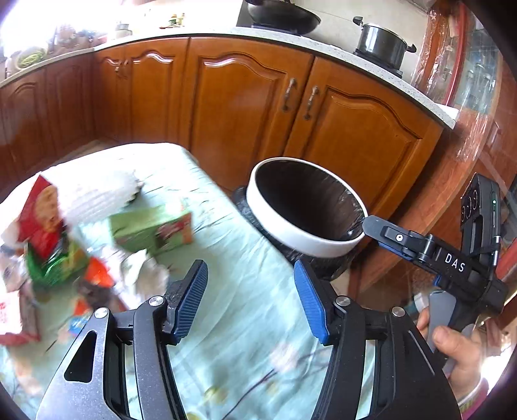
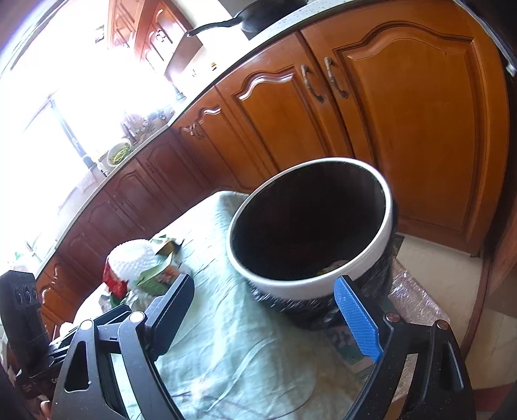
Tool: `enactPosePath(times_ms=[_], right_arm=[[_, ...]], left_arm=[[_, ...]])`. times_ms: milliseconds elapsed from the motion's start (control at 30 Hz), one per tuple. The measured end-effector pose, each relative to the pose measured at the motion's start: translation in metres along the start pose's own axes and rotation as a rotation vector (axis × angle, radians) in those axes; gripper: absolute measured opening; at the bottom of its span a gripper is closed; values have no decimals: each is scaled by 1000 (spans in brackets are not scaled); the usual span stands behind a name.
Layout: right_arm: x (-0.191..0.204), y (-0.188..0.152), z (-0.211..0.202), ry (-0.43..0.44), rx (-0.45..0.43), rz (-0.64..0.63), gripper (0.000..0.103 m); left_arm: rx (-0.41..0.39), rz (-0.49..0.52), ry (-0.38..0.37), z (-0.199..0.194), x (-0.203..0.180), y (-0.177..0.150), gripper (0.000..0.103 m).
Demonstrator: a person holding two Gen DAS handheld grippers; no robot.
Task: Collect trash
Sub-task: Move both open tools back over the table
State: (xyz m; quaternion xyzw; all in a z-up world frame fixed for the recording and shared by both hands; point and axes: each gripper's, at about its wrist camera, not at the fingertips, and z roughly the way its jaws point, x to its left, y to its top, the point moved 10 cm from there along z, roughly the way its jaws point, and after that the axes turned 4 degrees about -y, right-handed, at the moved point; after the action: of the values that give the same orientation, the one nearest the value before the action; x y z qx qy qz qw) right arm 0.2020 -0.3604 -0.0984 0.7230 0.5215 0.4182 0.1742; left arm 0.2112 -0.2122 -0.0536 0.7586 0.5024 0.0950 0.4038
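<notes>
My left gripper point(image 1: 250, 266) hangs open over the pale green tablecloth point(image 1: 245, 310), with nothing between its blue pads. A blurred heap of trash lies to its left: a green carton point(image 1: 152, 229), a red box point(image 1: 42, 213), crumpled white paper point(image 1: 145, 271) and several wrappers. The bin point(image 1: 290, 232), white-rimmed with a black liner, stands past the table's right edge. A hand holds my right gripper point(image 2: 265, 281), which is open and empty just in front of the bin point(image 2: 274, 289). A little pale trash point(image 2: 332, 266) shows inside the bin.
Brown wooden cabinets point(image 1: 245, 97) run behind the table and the bin. A wok point(image 1: 284, 16) and a black pot point(image 1: 381, 42) sit on the counter. White foam netting point(image 2: 132, 258) and a green carton point(image 2: 158, 274) lie on the table's far side. Tiled floor point(image 2: 436, 258) lies right of the bin.
</notes>
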Motion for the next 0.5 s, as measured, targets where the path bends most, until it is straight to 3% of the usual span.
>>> enactPosePath(times_ms=[167, 500], right_arm=[[29, -21, 0, 36, 26, -37, 101], [84, -50, 9, 114, 72, -112, 102]], left_arm=[[-24, -38, 48, -27, 29, -16, 65], [-53, -179, 130, -61, 98, -42, 75]])
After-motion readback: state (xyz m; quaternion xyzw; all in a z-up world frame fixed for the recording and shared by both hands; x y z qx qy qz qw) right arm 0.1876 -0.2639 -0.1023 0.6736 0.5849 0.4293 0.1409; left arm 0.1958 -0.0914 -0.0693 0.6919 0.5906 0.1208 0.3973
